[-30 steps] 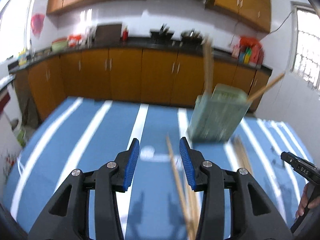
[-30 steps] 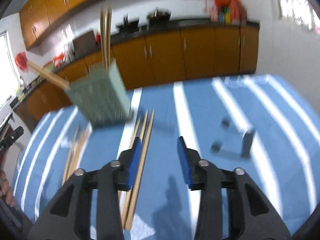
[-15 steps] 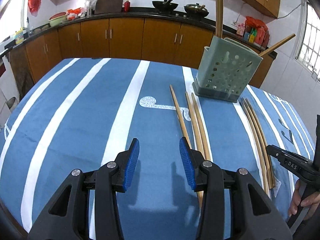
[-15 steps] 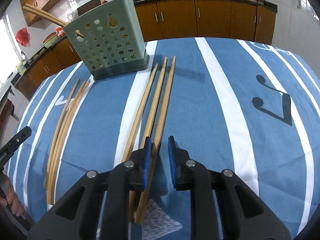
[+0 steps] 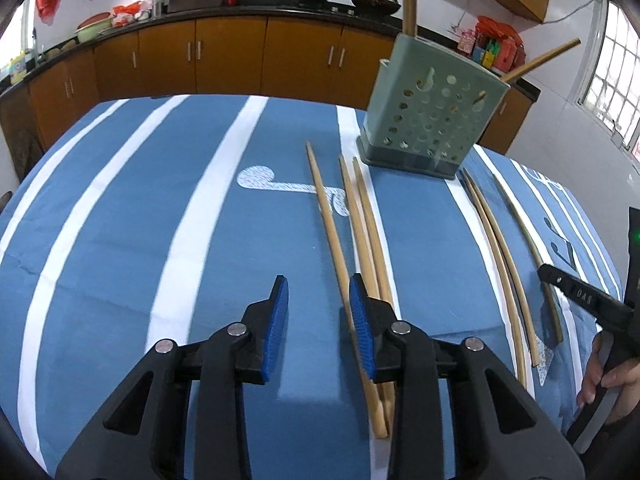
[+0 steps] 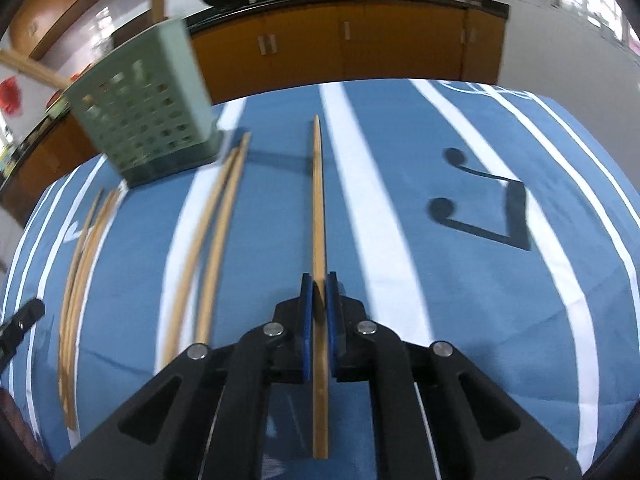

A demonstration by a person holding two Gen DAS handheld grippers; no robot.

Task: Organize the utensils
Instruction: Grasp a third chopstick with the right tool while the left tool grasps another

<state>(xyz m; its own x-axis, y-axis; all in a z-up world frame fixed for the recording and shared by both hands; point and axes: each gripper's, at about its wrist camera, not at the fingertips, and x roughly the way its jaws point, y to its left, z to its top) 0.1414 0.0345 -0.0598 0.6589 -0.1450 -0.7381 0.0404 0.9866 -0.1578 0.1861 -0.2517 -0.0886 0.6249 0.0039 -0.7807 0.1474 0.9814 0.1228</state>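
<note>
A green perforated utensil holder [image 5: 430, 122] stands on the blue striped tablecloth [image 5: 140, 216] with chopsticks sticking out of its top; it also shows in the right wrist view [image 6: 146, 114]. Wooden chopsticks lie on the cloth: three [image 5: 360, 236] in front of my left gripper and more [image 5: 496, 248] to the right. My left gripper [image 5: 318, 322] is open, low over the cloth, its right finger beside the leftmost chopsticks. My right gripper [image 6: 319, 300] is shut on one chopstick [image 6: 318, 200] and holds it pointing forward above the cloth. Two chopsticks [image 6: 216, 232] lie left of it, several more [image 6: 82, 264] further left.
Orange kitchen cabinets [image 5: 224, 56] and a dark counter with woks run behind the table. A black music-note print [image 6: 484, 204] marks the cloth on the right. The table edge curves close on the far side.
My right gripper closed on one chopstick and lifted it away from the other two. My left gripper moved right, closer to the chopsticks, and narrowed a little.
</note>
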